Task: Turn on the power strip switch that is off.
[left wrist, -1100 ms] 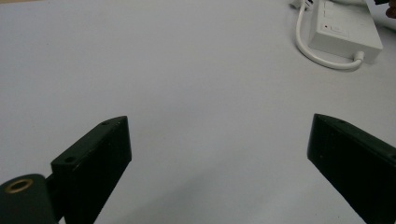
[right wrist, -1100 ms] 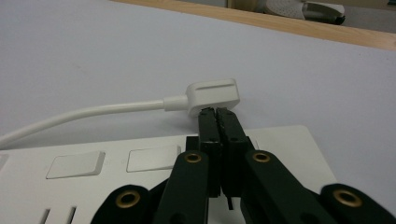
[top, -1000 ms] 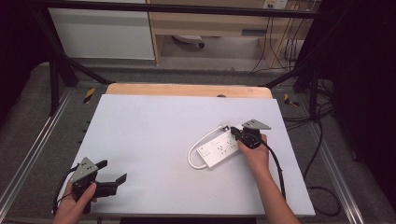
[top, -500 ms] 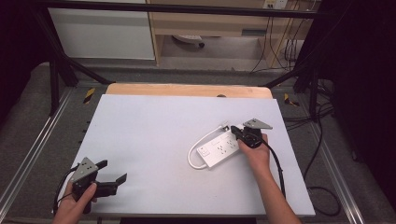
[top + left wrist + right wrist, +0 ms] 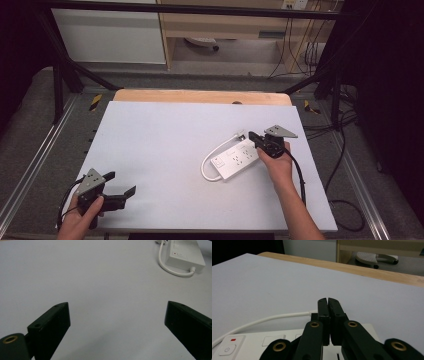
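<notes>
Nothing moved since 1 s ago. Right gripper (image 5: pixel 253 135) pressed together over strip (image 5: pixel 238 157) near right edge; left gripper (image 5: pixel 120 186) spread, front-left corner.

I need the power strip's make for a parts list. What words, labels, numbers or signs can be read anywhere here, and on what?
Power symbol, a sign and not a word: on the switch button of the white power strip.
No brand, word or number is readable on the strip.
Yellow-black floor markers: stripes, no text.

White table (image 5: pixel 165 150), power strip (image 5: pixel 239 159) (white, corded) lying on it
</notes>
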### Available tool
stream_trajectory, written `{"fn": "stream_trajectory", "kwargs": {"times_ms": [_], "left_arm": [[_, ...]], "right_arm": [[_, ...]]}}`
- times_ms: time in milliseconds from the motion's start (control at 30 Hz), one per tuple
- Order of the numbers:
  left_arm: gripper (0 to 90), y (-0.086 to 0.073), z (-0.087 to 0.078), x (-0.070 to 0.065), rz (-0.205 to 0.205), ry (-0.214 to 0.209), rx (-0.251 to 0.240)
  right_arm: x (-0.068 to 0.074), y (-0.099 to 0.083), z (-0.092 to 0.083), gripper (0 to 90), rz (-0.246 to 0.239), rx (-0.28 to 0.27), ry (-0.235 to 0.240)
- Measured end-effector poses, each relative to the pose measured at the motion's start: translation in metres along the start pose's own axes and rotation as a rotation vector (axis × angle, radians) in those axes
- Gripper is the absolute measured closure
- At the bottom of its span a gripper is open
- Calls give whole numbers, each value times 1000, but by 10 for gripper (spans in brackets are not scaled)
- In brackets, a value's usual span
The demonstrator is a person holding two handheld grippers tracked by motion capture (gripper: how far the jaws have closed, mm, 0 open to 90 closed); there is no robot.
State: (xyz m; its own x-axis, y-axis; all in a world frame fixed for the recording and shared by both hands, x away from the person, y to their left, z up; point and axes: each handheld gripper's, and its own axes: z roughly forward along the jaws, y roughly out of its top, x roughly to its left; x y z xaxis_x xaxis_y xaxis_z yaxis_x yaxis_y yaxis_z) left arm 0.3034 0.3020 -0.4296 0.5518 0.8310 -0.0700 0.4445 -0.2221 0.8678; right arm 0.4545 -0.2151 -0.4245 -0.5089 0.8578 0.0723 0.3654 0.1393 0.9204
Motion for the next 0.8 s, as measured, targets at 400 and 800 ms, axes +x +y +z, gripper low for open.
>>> {"fn": "stream_trajectory", "kwargs": {"times_ms": [400,800], "left_arm": [[64,0,0,0,0,0,-1],[64,0,0,0,0,2,2]], "right_arm": [[2,10,-16,887,8,-47,7],[4,16,-28,833,3,-58,21]]}}
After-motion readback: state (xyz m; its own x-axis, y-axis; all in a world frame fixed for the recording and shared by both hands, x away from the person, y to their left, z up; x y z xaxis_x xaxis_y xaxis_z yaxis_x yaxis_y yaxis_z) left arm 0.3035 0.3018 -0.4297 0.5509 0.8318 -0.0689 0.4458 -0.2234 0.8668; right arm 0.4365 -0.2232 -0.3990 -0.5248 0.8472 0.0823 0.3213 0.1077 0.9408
